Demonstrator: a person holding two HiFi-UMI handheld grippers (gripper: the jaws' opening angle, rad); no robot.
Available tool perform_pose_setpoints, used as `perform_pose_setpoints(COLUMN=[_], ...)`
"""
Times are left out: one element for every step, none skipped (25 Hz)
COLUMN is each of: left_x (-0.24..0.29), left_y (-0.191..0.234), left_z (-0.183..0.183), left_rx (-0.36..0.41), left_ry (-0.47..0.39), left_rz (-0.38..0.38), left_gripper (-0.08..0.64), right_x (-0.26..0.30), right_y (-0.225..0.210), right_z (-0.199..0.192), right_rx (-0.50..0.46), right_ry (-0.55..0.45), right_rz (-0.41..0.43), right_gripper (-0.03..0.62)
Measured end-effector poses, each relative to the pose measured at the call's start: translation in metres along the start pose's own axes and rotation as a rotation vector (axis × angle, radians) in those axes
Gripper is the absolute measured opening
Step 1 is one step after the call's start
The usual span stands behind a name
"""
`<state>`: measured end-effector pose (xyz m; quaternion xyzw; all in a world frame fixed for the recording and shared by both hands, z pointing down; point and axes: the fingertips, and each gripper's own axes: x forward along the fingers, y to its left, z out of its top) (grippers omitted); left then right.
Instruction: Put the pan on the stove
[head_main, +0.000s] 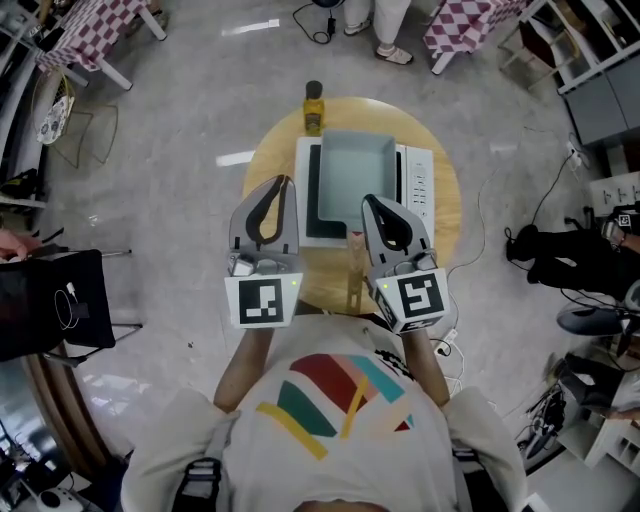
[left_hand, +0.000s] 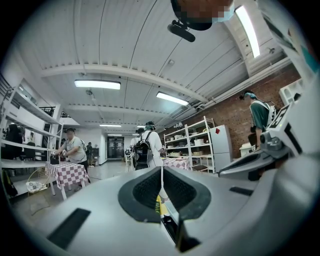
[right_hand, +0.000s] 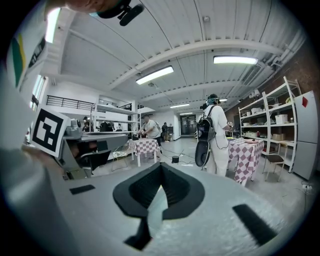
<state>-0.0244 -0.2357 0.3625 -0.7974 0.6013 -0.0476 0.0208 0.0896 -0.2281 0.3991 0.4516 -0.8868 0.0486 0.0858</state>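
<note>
Wood of a pale tone makes the round table (head_main: 445, 215). In the head view a white stove (head_main: 417, 185) is seen at its middle, with a yellow bottle (head_main: 314, 103) at the far edge. The pale green square pan (head_main: 355, 170) seems to be lying on the stove already, shifted to its far right corner, so that a dark L-shaped strip of cooktop is left bare at the left and near sides. The left gripper (head_main: 286, 180) and the right gripper (head_main: 369, 199) are held over the near part of the table, and neither is touching the pan.

In the left gripper view the jaws of the left gripper (left_hand: 161, 174) are pressed together on nothing. Only the bottle (left_hand: 158, 206) is glimpsed below them.

In the right gripper view the right gripper (right_hand: 161, 171) is likewise closed and empty, and the pan (right_hand: 156, 212) is seen under it.

If the pan is to be centred, the jaws should first be spread. A rim or handle should be pinched firmly and the pan kept level. No handle can be made out with certainty.
</note>
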Motion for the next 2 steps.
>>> perform_pose_setpoints(left_x=[-0.0005, -0.001], left_y=[0.0, 0.0001], left_z=[-0.0003, -0.0007], left_rx=[0.0, 0.001], left_ry=[0.001, 0.002], left_rz=[0.0, -0.001], left_gripper=[0.009, 0.009], right_x=[-0.0002, -0.0004], right_y=[0.0007, 0.0014], right_z=[-0.0009, -0.0018], right_rx=[-0.003, -0.005], right_ry=[0.003, 0.005], right_rz=[0.0, 0.0], right_gripper=[-0.002, -0.002])
